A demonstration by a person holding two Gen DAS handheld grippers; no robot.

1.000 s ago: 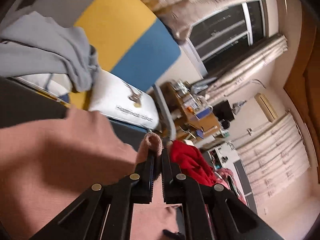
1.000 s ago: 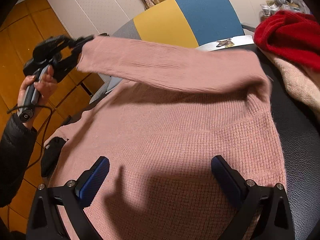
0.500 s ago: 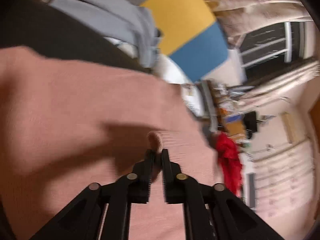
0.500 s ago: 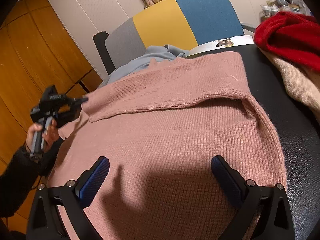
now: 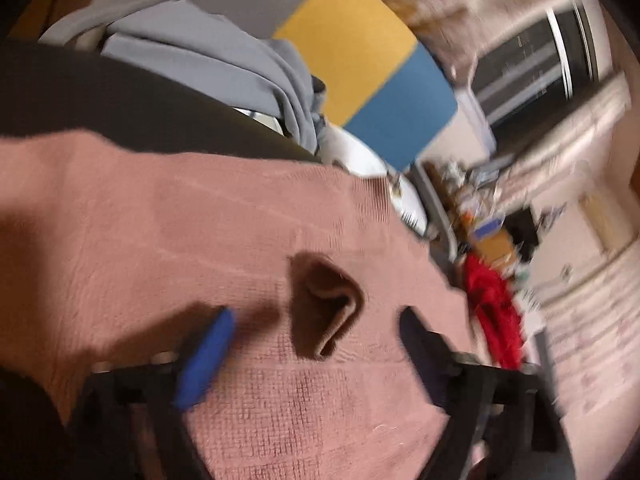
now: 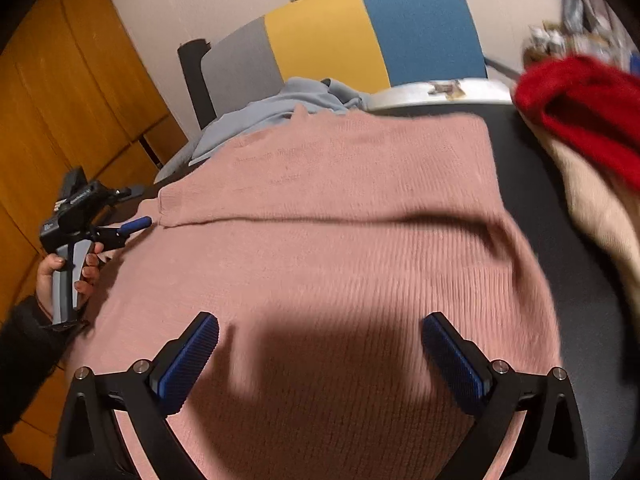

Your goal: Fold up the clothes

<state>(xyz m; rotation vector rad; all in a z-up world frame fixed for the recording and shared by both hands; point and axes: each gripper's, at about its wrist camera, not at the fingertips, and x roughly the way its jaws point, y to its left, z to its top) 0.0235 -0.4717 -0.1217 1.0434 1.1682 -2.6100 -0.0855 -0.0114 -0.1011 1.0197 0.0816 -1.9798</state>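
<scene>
- The pink sweater (image 6: 328,240) lies spread on the dark worktop (image 6: 532,184), with one sleeve (image 6: 320,168) folded across its body.
- The sleeve's cuff (image 5: 328,308) rests on the knit in the left wrist view, curled open, between the left tool's fingers but touching neither.
- The left tool (image 5: 316,344) has just been opening and now stands spread wide, released, with the cuff lying free; that view is blurred.
- In the right wrist view the left tool (image 6: 136,210) sits at the sweater's left edge, just beside the cuff end, held by a hand (image 6: 66,276) in a dark sleeve.
- The right tool (image 6: 320,356) is released, its blue pads (image 6: 188,364) wide apart over the sweater's lower part, gripping nothing.
- A grey garment (image 6: 280,108) lies bunched at the sweater's far edge, in front of a chair back (image 6: 360,28) in grey, yellow and blue.
- A red garment (image 6: 580,108) lies on a beige one (image 6: 600,208) at the worktop's right, apart from the sweater.
</scene>
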